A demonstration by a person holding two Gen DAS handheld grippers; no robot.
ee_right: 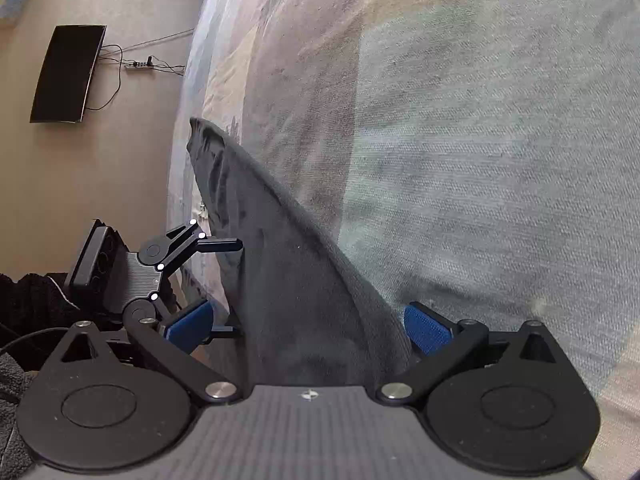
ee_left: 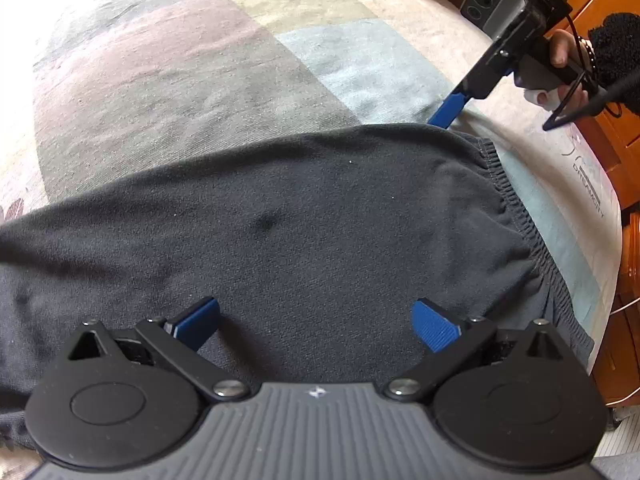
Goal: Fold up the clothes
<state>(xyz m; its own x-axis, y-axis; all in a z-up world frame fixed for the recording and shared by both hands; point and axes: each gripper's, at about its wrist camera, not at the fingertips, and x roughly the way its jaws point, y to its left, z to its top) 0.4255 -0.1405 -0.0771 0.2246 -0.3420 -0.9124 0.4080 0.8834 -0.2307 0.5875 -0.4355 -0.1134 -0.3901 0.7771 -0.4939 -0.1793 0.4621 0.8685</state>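
Observation:
A dark grey garment [ee_left: 304,216] with an elastic waistband [ee_left: 516,208] lies spread across the bed. My left gripper [ee_left: 316,320] hovers open over its near part, blue pads [ee_left: 196,324] wide apart and nothing between them. My right gripper [ee_left: 440,118], held by a hand [ee_left: 560,52], touches the garment's far edge near the waistband. In the right wrist view the garment [ee_right: 288,280] runs as a raised ridge between the open right gripper's [ee_right: 308,328] pads [ee_right: 426,328]. The left gripper [ee_right: 238,288] shows at the left, also open beside the cloth.
The bed cover [ee_left: 192,64] has pastel colour blocks. Wooden furniture [ee_left: 600,4] stands past the bed's right edge. In the right wrist view the bed's edge drops to a tan floor with a black panel [ee_right: 64,76] and a power strip [ee_right: 138,65] with cables.

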